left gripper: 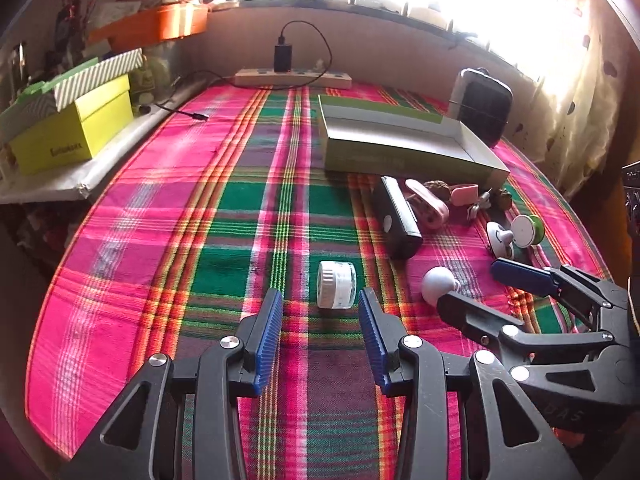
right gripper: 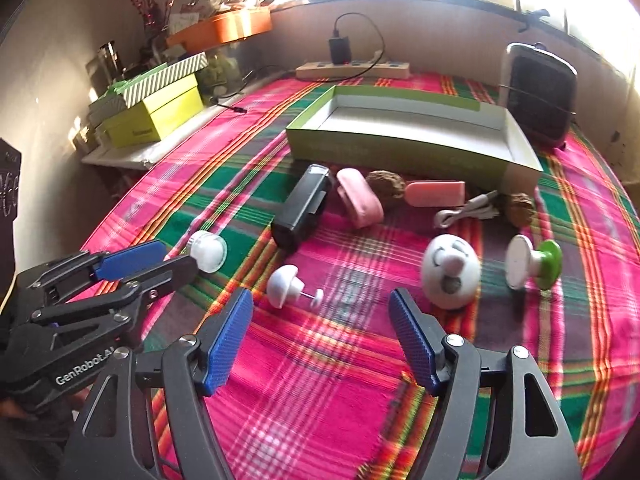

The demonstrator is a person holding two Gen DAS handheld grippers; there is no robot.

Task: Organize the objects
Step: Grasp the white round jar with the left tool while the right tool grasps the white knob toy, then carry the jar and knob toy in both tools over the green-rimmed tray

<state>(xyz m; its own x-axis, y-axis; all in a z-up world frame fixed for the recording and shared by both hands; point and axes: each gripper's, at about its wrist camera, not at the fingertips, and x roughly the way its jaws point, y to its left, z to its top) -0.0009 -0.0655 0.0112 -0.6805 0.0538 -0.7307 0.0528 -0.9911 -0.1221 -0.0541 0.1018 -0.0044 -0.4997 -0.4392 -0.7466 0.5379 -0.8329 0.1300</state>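
Here, the left gripper (left gripper: 320,316) hangs over the pink-and-green plaid tablecloth (left gripper: 168,264), jaws apart and gripping nothing; a small white ribbed jar (left gripper: 337,285) lies on its side just past the tips at 12 o'clock. The right gripper (right gripper: 322,330) is likewise spread and empty, a white mushroom-shaped knob (right gripper: 285,285) near its left pad at 11 o'clock, a white egg-shaped face toy (right gripper: 451,274) at 1 o'clock. Farther off lie a black rectangular case (right gripper: 302,210) and pink strap (right gripper: 358,198). Beyond, at 12 o'clock, sits the empty green cardboard tray (right gripper: 400,146).
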